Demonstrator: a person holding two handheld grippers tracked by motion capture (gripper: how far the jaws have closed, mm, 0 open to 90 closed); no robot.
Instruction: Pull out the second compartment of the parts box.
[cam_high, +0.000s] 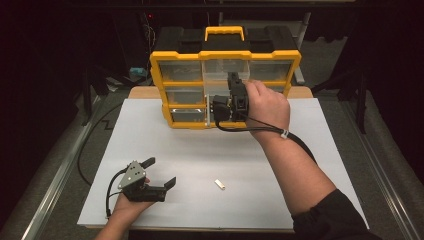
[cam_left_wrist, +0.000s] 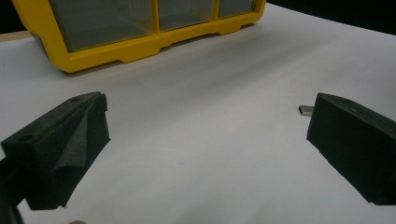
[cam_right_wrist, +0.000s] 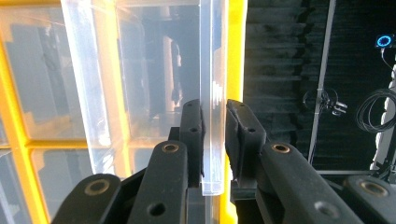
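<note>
**Right jaws clamped on a clear drawer**

Your left gripper rests at the lower left of the white table, jaws spread wide. A small white USB stick lies near lower centre. Upper centre, your right gripper pinches the clear plastic drawer wall of the yellow-framed organiser box.

High view overhead, facing forward; gripper views close, low; all share yellow organizer.
</note>
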